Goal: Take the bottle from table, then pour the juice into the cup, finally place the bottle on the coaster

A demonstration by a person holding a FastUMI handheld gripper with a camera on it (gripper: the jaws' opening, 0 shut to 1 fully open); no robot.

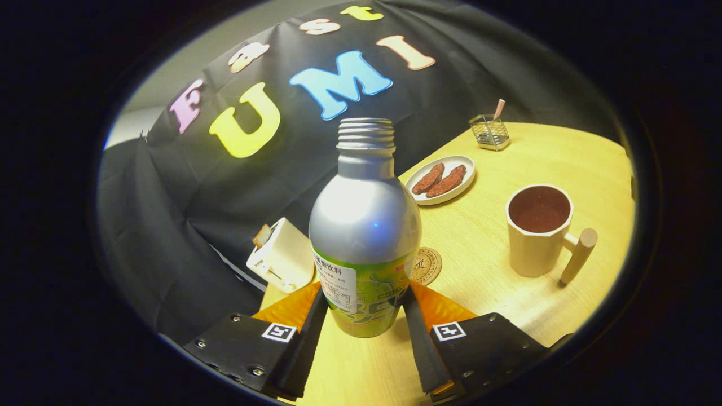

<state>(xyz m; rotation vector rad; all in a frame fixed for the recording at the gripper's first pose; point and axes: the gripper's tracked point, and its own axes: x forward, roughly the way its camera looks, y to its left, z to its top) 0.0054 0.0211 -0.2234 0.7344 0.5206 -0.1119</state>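
Silver and uncapped, the bottle (364, 237) stands upright with its long axis vertical, open neck up, clamped between both closed-in jaws of the gripper (364, 316), beside the coaster (426, 265) and left of the cup (538, 228).

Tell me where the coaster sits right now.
In the gripper view, the coaster lies flat on the table, partly hidden behind the bottle held between the fingers, with the cup off to its right.
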